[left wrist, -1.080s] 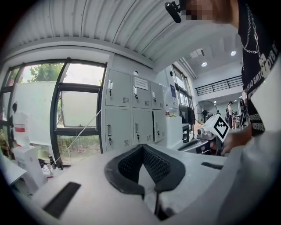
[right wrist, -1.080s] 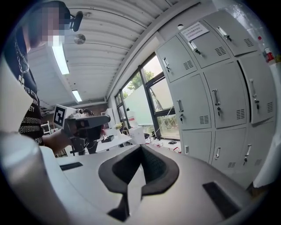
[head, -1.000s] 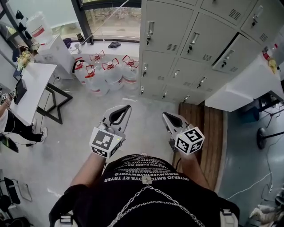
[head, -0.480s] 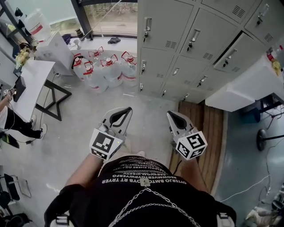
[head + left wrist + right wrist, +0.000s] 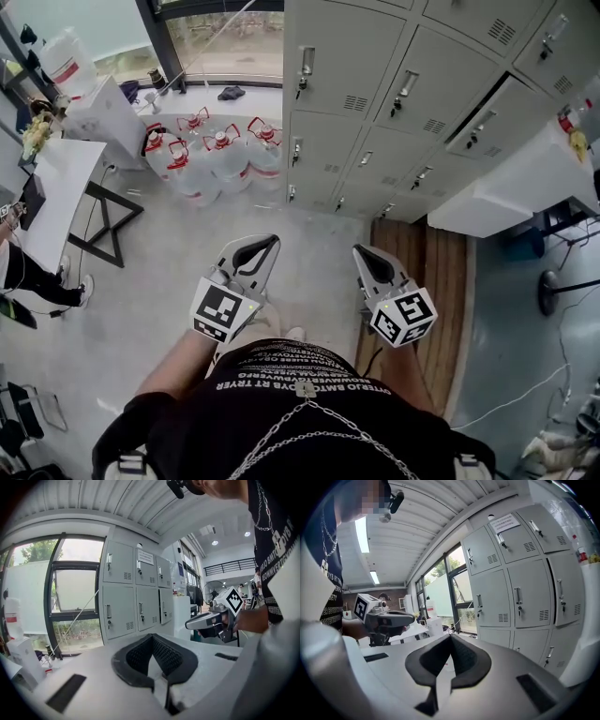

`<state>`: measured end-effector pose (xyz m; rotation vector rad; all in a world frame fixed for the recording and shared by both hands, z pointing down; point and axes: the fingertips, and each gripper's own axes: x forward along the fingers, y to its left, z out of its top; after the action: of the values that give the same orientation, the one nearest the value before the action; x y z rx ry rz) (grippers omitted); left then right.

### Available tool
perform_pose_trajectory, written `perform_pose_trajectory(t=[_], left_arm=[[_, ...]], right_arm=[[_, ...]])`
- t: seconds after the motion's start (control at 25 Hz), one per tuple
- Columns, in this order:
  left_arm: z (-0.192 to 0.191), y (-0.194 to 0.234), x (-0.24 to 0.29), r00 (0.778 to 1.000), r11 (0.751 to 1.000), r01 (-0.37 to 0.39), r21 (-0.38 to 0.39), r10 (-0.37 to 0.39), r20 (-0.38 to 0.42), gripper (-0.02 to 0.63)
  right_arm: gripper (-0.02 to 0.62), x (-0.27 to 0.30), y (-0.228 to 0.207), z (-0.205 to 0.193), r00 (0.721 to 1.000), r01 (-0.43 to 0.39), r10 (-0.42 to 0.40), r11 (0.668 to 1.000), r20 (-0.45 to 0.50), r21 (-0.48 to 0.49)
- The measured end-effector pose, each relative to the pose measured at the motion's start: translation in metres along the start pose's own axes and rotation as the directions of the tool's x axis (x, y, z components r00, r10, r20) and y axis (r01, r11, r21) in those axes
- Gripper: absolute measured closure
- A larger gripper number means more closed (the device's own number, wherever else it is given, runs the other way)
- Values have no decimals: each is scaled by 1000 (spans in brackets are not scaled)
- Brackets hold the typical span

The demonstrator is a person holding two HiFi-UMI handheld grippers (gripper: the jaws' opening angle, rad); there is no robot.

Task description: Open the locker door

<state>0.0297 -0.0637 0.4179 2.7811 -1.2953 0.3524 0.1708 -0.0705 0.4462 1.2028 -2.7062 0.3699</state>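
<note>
Lockers [image 5: 403,89]: grey bank at the far right of the room, every door in view shut, a handle and a small vent on each.
Left gripper [image 5: 263,241]: closed, pads [image 5: 136,657] meeting at the tips, nothing between them; held near the body, aimed toward the far side.
Right gripper [image 5: 360,251]: closed likewise, pads [image 5: 465,660] together at the tips, empty; beside the left one with a gap between the two.
Lockers against fingers: far ahead of both pairs of fingertips, well apart, no handle touched; more to the right gripper's side than to the left's.
Water jugs [image 5: 220,155]: cluster on the floor just left of the lockers, below the window, far from both grippers.
Wooden platform [image 5: 427,272]: on the floor at the foot of the lockers, right of the right gripper.
White table [image 5: 56,173]: at the left edge, well apart from the lockers.
</note>
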Motion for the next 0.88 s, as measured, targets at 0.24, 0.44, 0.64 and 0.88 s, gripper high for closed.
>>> perform_pose_trajectory(t=[0.24, 0.44, 0.64, 0.88], left_arm=[[-2, 30, 17, 1000, 1000, 26, -18, -26, 2, 603], [3, 68, 29, 1000, 1000, 17, -21, -17, 22, 603], [4, 109, 40, 1000, 999, 16, -28, -16, 23, 603], [14, 153, 53, 998, 999, 34, -11, -34, 43, 603]], right_arm=[[600, 31, -6, 8, 1000, 13, -13, 1000, -22, -1], [598, 63, -11, 20, 999, 15, -15, 1000, -33, 2], [598, 102, -16, 43, 1000, 18, -18, 1000, -25, -16], [600, 145, -22, 65, 999, 32, -32, 999, -23, -26]])
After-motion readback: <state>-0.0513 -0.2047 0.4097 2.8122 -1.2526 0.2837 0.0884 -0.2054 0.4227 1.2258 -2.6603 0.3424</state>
